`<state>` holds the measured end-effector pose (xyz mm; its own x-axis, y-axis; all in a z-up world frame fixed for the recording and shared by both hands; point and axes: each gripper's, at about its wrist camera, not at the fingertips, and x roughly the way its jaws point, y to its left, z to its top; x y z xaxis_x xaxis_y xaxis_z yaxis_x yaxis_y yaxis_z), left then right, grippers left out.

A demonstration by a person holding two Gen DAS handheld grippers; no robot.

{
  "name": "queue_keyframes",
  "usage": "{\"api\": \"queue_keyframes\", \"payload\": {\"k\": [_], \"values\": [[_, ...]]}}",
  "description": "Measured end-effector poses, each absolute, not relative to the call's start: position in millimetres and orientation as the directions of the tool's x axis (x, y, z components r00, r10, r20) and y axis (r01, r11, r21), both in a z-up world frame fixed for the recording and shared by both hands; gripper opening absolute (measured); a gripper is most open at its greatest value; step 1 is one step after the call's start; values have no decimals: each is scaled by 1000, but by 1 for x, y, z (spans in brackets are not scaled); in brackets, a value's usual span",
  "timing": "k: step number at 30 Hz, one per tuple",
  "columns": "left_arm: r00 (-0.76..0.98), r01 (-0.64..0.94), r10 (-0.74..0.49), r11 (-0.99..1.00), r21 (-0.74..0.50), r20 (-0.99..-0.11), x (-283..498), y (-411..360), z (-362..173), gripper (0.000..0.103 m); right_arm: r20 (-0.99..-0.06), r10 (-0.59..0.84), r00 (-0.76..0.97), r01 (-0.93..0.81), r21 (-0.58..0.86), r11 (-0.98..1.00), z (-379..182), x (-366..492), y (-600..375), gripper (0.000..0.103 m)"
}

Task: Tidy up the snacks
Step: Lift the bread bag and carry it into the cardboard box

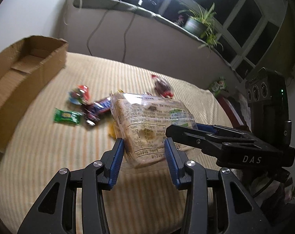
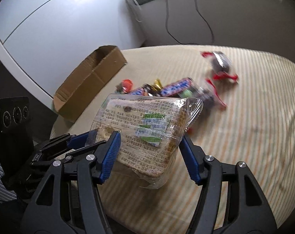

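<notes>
A clear-wrapped bread pack (image 1: pixel 147 124) with printed text is held above the striped cloth between both grippers. My left gripper (image 1: pixel 145 152) is shut on its near end. My right gripper (image 2: pixel 149 152) is shut on the same pack (image 2: pixel 143 128), and its fingers (image 1: pixel 188 132) reach in from the right in the left wrist view. Behind the pack lie small snacks: a green packet (image 1: pixel 66 117), blue candy bars (image 2: pixel 176 86), a red and blue candy (image 1: pixel 79 95) and a red-ended wrapped sweet (image 2: pixel 220 64).
An open, empty cardboard box (image 1: pixel 20 81) stands at the table's left side, also in the right wrist view (image 2: pixel 91 81). A ledge with a potted plant (image 1: pixel 198 24) and hanging cables runs behind the table. A white cabinet (image 2: pixel 50 29) stands left.
</notes>
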<state>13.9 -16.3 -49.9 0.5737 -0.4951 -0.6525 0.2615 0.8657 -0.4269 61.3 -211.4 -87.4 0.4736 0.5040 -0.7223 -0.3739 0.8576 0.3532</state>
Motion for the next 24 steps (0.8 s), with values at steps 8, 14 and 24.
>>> {"api": "queue_keyframes", "payload": {"k": [8, 14, 24], "values": [[656, 187, -428, 890, -416, -621, 16, 30, -35, 40, -704, 536, 465, -485, 304, 820, -63, 75, -158, 65], [705, 125, -365, 908, -400, -608, 19, 66, -27, 40, -689, 566, 453, -555, 279, 783, -49, 88, -115, 65], [766, 8, -254, 922, -387, -590, 30, 123, -21, 40, -678, 621, 392, -657, 266, 705, -35, 115, -47, 65]]}}
